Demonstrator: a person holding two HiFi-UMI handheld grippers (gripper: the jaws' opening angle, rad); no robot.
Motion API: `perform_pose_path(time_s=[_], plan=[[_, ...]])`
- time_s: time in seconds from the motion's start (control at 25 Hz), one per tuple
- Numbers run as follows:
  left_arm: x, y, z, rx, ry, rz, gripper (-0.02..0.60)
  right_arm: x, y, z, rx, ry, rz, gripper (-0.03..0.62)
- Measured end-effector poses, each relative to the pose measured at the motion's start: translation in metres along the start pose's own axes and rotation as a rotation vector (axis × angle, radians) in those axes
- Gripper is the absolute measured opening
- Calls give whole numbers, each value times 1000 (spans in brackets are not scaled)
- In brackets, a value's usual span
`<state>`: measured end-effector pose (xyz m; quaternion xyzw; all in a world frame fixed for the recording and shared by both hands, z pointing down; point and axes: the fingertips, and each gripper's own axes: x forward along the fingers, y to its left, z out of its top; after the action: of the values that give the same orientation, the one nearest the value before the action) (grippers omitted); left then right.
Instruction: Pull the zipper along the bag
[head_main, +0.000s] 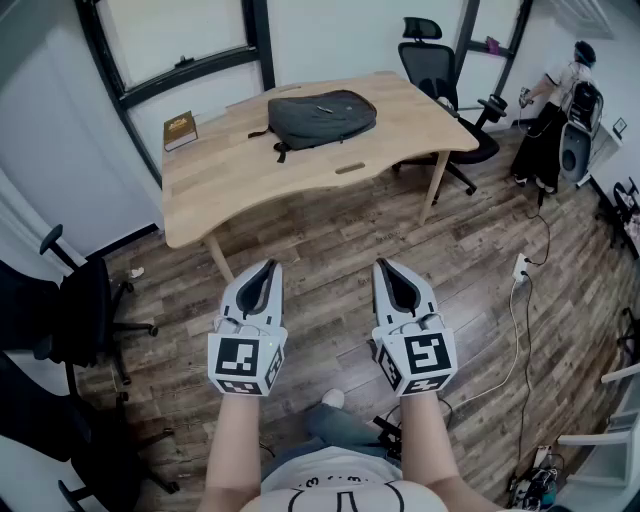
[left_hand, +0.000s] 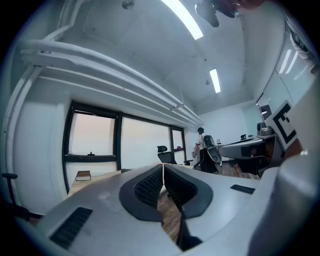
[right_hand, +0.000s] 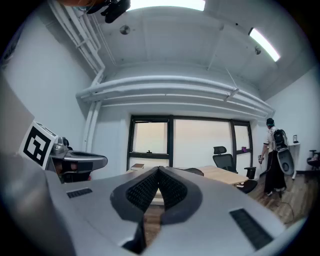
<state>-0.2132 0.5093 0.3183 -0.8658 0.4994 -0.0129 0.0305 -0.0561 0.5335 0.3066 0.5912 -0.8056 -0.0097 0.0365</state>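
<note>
Left gripper (head_main: 268, 266) hanging over the floor, fingers closed, holding nothing; bag (head_main: 322, 118) lying flat on the surface (head_main: 250, 175), well ahead of both, long axis running left-right; right gripper (head_main: 384, 265) likewise closed, empty; neither arm looking clearly nearer.
</note>
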Motion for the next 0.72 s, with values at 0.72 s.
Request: perform_pose_path(time_s=[0.72], plan=[[80,22,-3,-57,7,-47,20,57,-33,10,-10,22,-20,51]])
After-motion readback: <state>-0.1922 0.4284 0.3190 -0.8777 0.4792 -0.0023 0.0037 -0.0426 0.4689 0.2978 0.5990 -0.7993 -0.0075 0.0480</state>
